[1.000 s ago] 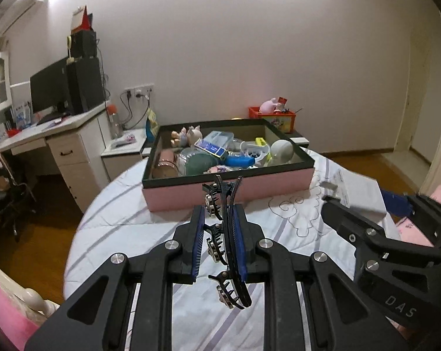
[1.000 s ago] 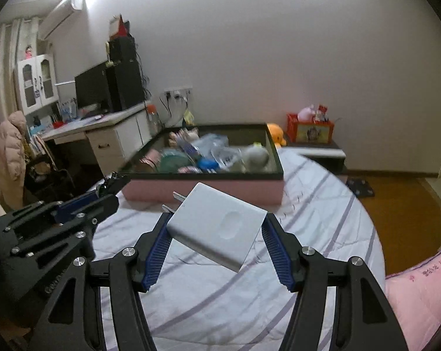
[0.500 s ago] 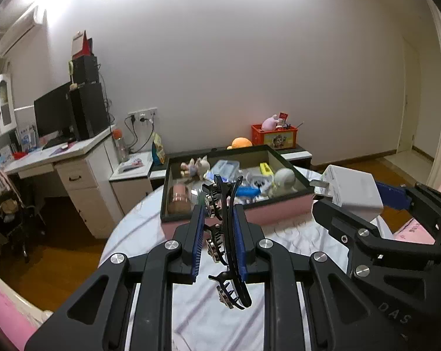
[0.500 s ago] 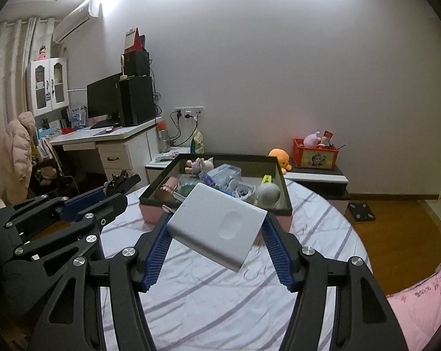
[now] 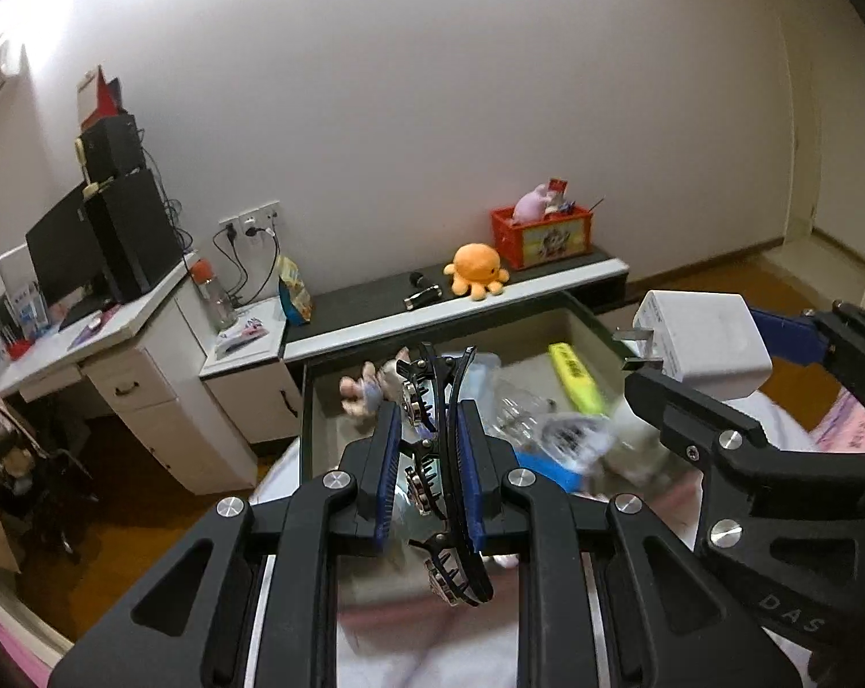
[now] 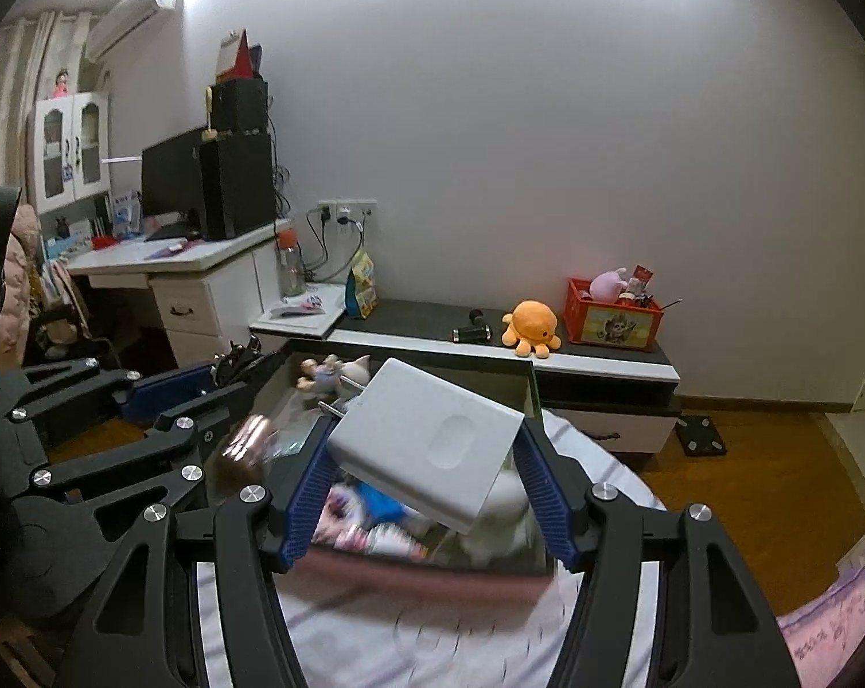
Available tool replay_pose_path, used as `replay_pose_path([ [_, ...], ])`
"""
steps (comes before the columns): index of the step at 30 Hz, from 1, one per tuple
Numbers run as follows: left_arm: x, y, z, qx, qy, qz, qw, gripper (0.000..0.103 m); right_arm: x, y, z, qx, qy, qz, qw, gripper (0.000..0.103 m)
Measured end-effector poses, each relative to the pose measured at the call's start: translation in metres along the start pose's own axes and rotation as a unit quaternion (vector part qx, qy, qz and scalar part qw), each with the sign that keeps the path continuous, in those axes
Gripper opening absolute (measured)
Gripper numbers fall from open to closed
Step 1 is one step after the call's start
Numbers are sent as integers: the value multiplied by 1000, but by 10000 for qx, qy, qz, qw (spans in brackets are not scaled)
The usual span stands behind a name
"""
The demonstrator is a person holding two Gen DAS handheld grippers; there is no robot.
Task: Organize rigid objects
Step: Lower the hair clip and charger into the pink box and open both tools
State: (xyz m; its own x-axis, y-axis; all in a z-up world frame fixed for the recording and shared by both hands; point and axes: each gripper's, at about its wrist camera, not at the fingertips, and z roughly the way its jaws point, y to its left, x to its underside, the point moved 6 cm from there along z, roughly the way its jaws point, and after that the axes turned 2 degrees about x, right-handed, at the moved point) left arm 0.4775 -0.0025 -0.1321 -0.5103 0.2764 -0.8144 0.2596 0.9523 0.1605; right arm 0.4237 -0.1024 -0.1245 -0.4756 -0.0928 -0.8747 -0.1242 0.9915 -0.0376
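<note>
Left gripper (image 5: 428, 461) jaws pinching clip (image 5: 441, 458), right gripper (image 6: 427, 473) jaws clamping charger (image 6: 427, 438); box (image 6: 533, 395) lying just ahead-below both.

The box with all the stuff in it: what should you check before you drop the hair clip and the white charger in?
1. Hair clip clamped in left hand-held gripper: ok.
2. White charger clamped in right hand-held gripper: ok.
3. Both over the box: ok.
4. Free spot inside: cannot tell, the contents are blurred.
5. Grippers apart from each other: ok.
</note>
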Motion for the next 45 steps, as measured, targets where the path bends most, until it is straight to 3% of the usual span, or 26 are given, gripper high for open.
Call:
replay_pose_path([
  [8,-16,21,83,-70,641,50,9979,19,-18,-2,85,6,564,-111,9983,64],
  [16,-15,22,142,-17,1222,146,9924,19,-15,-9,137,95,1068,-175,9941,64],
  [25,-22,4,178,27,1459,353,9887,17,-3,-30,172,109,1665,30,9860,64],
  [28,-24,0,185,-223,1469,570,9872,17,4,-30,183,105,1908,-13,9816,64],
  [30,-21,2,190,-16,1572,377,9868,16,7,-29,185,127,1978,-44,9802,64],
  [34,-20,7,189,-108,1543,365,9873,19,5,-26,184,46,1993,-81,9799,64],
  [37,-19,12,186,-328,1538,439,9866,37,4,-25,186,110,1999,-117,9797,64],
  [39,-19,19,186,-532,1543,420,9857,69,5,-27,188,171,2043,-140,9787,64],
  [45,-14,27,180,-537,1511,311,9866,84,5,-29,187,157,2194,-165,9754,64],
])
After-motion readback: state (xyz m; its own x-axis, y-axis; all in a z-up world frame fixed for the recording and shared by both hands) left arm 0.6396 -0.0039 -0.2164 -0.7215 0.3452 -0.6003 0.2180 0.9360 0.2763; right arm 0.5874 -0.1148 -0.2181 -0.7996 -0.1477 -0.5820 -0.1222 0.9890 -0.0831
